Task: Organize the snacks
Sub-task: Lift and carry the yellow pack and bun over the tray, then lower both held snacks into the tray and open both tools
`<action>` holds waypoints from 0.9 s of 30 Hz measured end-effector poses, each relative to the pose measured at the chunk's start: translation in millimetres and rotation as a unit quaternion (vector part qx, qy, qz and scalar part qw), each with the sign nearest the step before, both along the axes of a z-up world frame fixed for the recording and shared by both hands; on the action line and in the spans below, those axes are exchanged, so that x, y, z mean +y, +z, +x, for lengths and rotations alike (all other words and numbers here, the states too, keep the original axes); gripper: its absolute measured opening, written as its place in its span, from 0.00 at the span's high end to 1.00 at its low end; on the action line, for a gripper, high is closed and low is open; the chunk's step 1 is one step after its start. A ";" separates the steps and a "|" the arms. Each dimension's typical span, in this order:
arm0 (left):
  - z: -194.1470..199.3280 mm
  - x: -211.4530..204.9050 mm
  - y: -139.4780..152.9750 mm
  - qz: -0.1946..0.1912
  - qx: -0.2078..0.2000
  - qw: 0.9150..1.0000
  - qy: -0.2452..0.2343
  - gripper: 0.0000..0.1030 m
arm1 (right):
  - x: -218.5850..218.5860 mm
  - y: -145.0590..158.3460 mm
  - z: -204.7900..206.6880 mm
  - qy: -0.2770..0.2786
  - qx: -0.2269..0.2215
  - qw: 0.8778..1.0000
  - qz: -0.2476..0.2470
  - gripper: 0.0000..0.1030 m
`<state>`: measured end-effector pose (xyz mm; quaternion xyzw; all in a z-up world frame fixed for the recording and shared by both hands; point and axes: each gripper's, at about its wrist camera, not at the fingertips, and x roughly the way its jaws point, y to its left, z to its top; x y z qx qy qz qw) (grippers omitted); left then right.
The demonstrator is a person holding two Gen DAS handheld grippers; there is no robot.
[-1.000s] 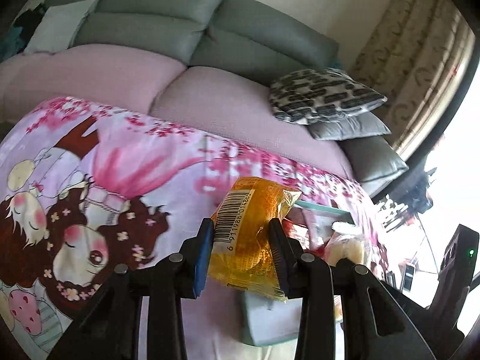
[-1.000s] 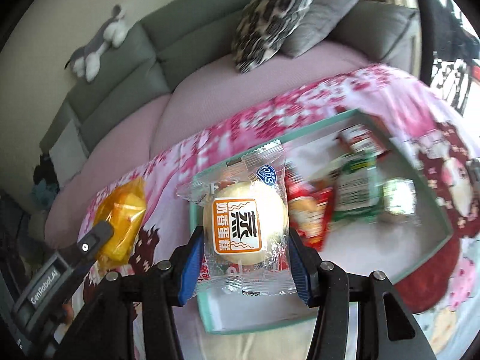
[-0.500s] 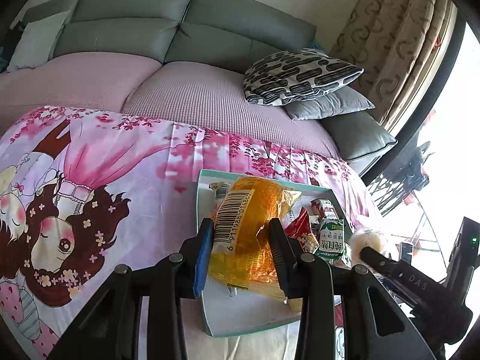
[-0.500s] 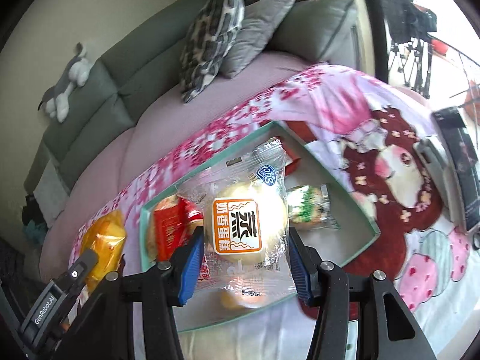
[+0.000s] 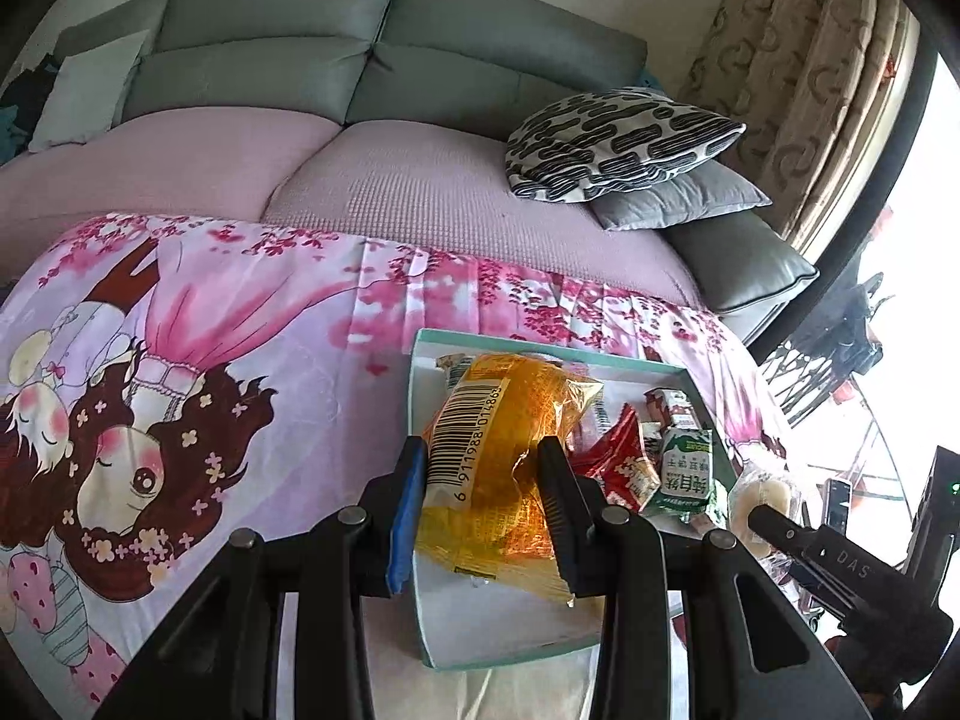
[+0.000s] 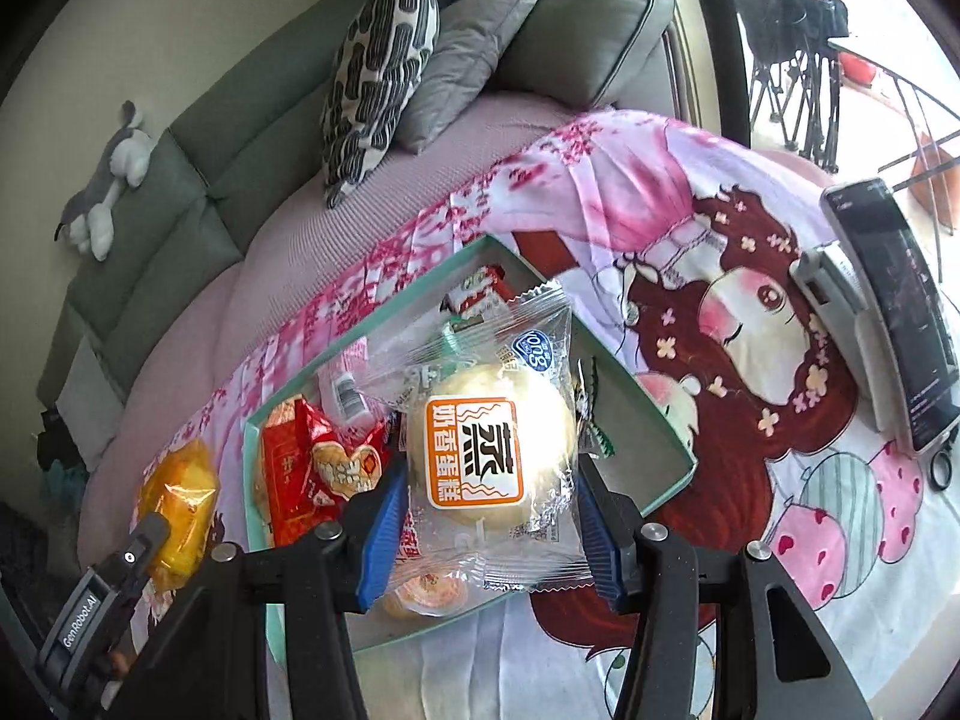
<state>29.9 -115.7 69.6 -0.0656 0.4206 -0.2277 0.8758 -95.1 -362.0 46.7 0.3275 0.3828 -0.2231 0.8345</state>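
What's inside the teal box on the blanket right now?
The teal box holds a red snack bag, a green-and-white pack, and a small red-and-white packet. The two held snacks hide part of its floor.

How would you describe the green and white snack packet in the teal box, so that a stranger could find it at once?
On the pink cartoon blanket lies a shallow teal box with snacks in it. Toward its right side, beside a red crinkled packet, sits the small green and white packet. It is the only green one there, with white printed characters across its front.
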 end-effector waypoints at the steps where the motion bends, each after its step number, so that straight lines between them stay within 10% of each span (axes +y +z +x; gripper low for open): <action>1: 0.9 0.7 -1.3 0.002 0.001 1.000 0.003 0.62 | 0.3 -2.2 0.9 0.002 0.003 1.000 0.002 0.46; 27: -6.3 -34.5 -42.4 0.043 0.075 0.995 -0.046 0.62 | 2.3 -23.8 12.1 0.014 0.051 0.999 0.000 0.46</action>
